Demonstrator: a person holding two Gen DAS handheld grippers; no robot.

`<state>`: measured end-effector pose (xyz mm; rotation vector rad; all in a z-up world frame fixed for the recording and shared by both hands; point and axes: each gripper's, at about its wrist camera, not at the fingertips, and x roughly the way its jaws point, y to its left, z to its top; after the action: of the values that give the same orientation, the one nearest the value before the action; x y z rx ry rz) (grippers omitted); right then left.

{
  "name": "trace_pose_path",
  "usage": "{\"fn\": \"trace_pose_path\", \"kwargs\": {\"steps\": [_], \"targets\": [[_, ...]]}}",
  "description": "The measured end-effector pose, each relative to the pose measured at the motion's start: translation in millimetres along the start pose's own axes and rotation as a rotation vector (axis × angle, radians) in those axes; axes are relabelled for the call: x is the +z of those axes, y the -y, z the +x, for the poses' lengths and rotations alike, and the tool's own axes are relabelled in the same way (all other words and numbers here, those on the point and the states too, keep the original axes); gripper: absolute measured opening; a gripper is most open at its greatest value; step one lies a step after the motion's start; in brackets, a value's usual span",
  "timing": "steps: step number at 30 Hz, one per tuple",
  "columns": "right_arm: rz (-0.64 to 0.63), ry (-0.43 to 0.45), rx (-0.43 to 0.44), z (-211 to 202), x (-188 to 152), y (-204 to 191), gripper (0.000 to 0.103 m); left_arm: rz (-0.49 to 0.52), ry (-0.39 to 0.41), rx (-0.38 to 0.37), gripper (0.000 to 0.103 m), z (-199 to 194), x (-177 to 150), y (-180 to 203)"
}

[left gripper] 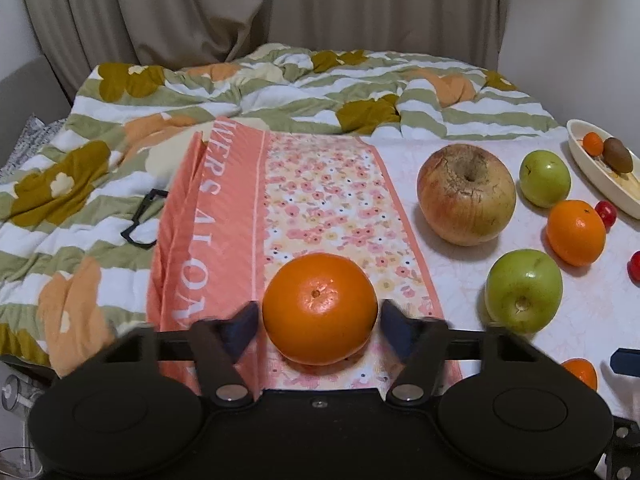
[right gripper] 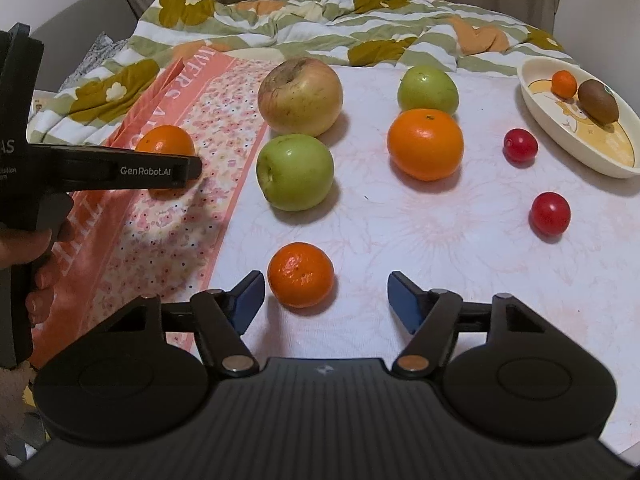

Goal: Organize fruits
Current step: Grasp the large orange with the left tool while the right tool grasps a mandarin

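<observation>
One legible brand, "GenRobot.AI", marks left gripper (right gripper: 176, 170) beside orange (right gripper: 164, 140).

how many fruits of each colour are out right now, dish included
Orange: 4 – orange between the left gripper's open jaws, large orange, mandarin, tiny one in the dish
Green: 2 – apples
Red: 2 – small round fruits
Yellow-red: 1 – big apple
Brown: 1 – kiwi
Total: 10

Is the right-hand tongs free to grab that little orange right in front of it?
Probably yes. The right tongs are open, and the small orange sits on the white cloth just ahead, nearer the left finger, with nothing between them.
</observation>
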<state>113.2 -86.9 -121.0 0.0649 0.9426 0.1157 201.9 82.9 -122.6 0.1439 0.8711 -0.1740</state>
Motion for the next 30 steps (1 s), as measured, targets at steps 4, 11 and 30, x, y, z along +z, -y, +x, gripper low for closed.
{"fn": "trace_pose_path", "kwargs": {"steps": [4, 11, 30], "targets": [[-0.01, -0.004, 0.001, 1.1, 1.4, -3.0, 0.078, -0.025, 0.004, -0.021, 0.065, -1.9, -2.0, -5.2], [-0.022, -0.011, 0.009, 6.5, 0.9, -12.4, 0.072, -0.028, 0.011, -0.024, 0.064, -8.1, -7.1, -5.7], [-0.042, 0.034, 0.009, -9.9, 5.1, -15.1, 0.053, -0.076, 0.065, -0.02, 0.064, -57.5, -26.9, -9.0]]}}
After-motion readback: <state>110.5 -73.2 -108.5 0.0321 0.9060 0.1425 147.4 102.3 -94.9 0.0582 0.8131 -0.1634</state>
